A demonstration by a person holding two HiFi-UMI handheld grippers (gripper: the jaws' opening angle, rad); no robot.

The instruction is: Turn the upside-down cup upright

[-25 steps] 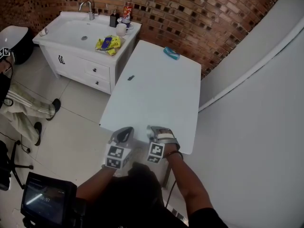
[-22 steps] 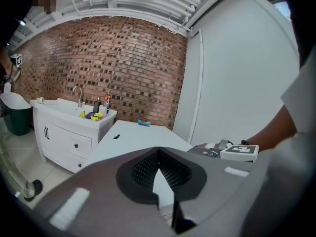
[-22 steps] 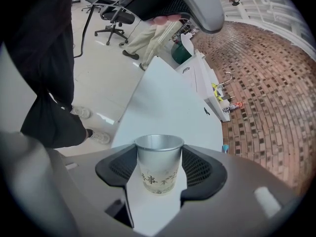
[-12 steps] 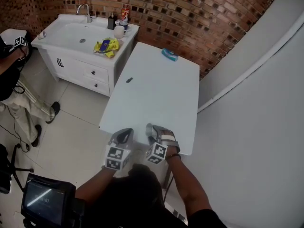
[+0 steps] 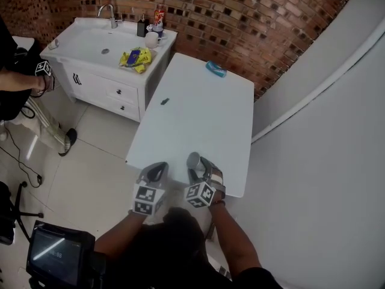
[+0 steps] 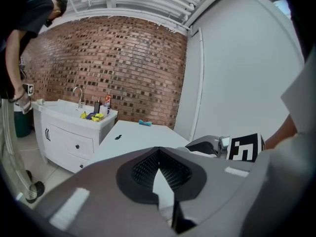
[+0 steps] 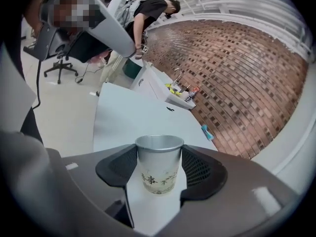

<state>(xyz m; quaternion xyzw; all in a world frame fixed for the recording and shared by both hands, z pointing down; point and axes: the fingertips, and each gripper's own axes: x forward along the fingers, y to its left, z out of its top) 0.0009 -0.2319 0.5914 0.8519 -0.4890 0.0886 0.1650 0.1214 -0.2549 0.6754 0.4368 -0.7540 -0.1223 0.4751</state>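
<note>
From the head view, the right gripper (image 5: 196, 165) is rolling at the wrist. Its marker cube (image 5: 200, 194) is sitting more skewed than a second ago, and the cup (image 5: 193, 159) is riding a little higher over the near edge of the white surface (image 5: 198, 107). The left gripper (image 5: 157, 172) is idling just beside it, unmoved. In the left gripper view, that gripper's jaws are meeting at the tips with nothing between them, only the surface showing beyond. In the right gripper view, the jaws are grasping the cup (image 7: 159, 167), with the dark pads (image 7: 118, 164) pressing on both sides. The cup's wider end is pointing to the top of that view, and the surface behind is slanting across it. To me the turn is looking well under way. What is likely remaining is levelling the cup, setting it down on its base and letting go.
</note>
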